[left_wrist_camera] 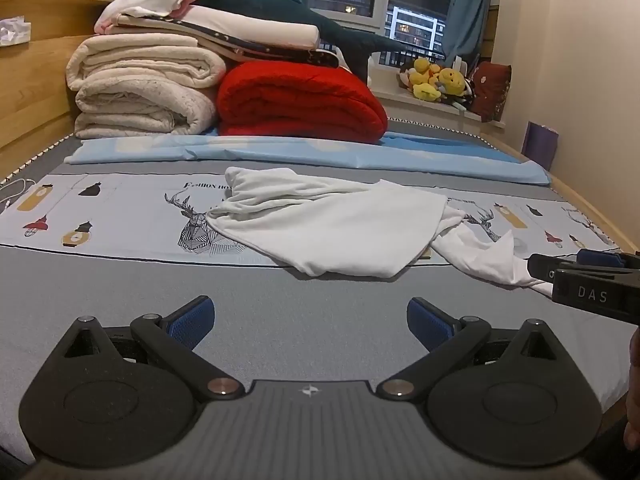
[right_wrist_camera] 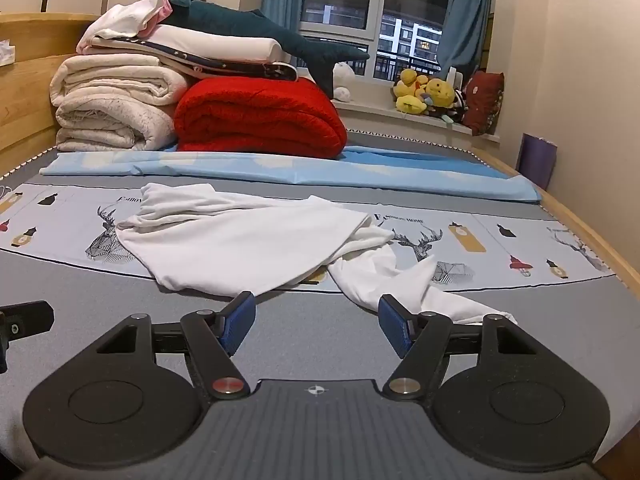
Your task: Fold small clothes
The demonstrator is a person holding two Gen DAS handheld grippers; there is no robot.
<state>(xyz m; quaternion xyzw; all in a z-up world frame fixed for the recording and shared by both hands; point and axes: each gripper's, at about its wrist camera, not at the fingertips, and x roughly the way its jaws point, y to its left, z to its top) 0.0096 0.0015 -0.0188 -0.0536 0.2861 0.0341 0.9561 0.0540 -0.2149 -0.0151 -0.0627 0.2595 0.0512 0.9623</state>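
Observation:
A white garment (left_wrist_camera: 332,224) (right_wrist_camera: 240,240) lies crumpled on the printed bed sheet (left_wrist_camera: 100,208), with a narrow tail (right_wrist_camera: 380,276) trailing toward the near right. My left gripper (left_wrist_camera: 308,308) hovers over bare grey sheet in front of the garment, its jaws wide open with nothing between them. My right gripper (right_wrist_camera: 316,300) is open at the garment's near edge. The tail runs just behind its right finger (right_wrist_camera: 394,326), and only grey sheet shows between the pads. The left wrist view shows the right gripper (left_wrist_camera: 542,274) from the side, at the tail's end.
Folded cream blankets (left_wrist_camera: 144,88) and a red blanket (left_wrist_camera: 300,100) are stacked at the far end, behind a light blue sheet (left_wrist_camera: 320,152). Plush toys (left_wrist_camera: 436,80) sit on the windowsill. A wooden bed frame (right_wrist_camera: 592,232) runs along the right, and a white cable (left_wrist_camera: 16,190) lies at the far left.

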